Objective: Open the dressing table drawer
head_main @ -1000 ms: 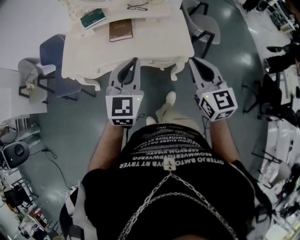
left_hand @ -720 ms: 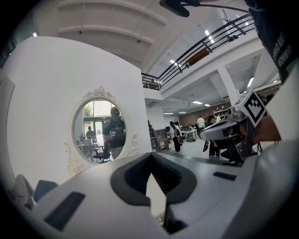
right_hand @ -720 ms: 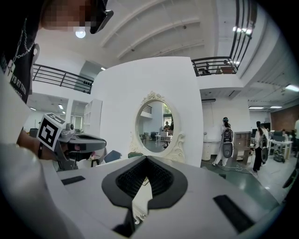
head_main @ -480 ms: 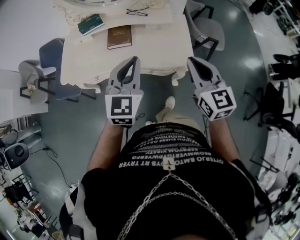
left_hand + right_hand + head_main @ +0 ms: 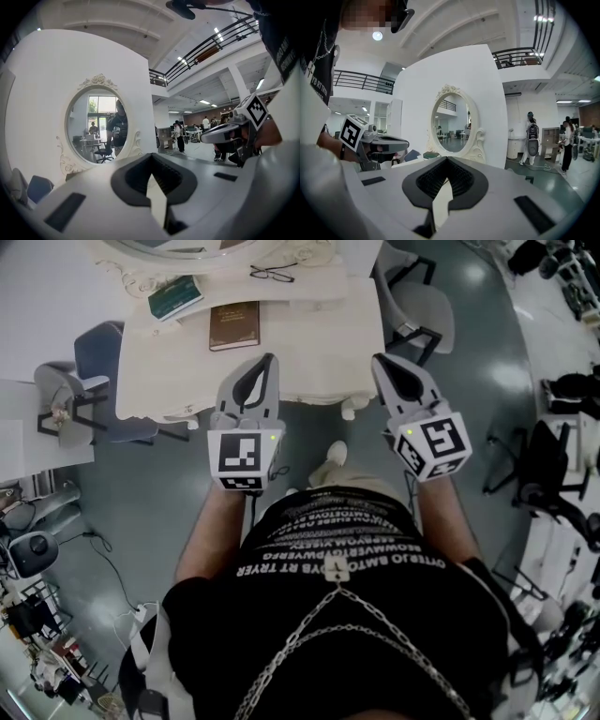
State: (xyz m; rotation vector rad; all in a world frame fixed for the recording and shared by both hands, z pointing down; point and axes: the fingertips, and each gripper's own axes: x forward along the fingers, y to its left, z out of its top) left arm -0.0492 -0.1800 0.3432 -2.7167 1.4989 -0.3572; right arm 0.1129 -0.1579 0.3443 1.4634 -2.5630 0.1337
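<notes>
The cream dressing table (image 5: 319, 343) stands at the top of the head view, and its oval mirror (image 5: 101, 124) fills the wall ahead. Its front edge (image 5: 314, 395) faces me; from above I cannot make out the drawer front. My left gripper (image 5: 267, 360) is shut and empty, its tips over the table's front edge in this view. My right gripper (image 5: 380, 360) is shut and empty too, near the table's right front corner. Both point nearly level at the mirror (image 5: 452, 124). Each gripper view shows meeting jaws, left gripper (image 5: 152, 173) and right gripper (image 5: 446, 177), with nothing between them.
On the tabletop lie a brown book (image 5: 234, 324), a green book (image 5: 175, 296) and glasses (image 5: 272, 275). A blue chair (image 5: 98, 357) and a grey chair (image 5: 56, 390) stand at the left, another grey chair (image 5: 422, 315) at the right. My shoe (image 5: 330, 454) is on the grey floor.
I have stepped toward the dressing table. Both grippers have gone forward with me and now overlap its front edge. Their jaws stay shut.
</notes>
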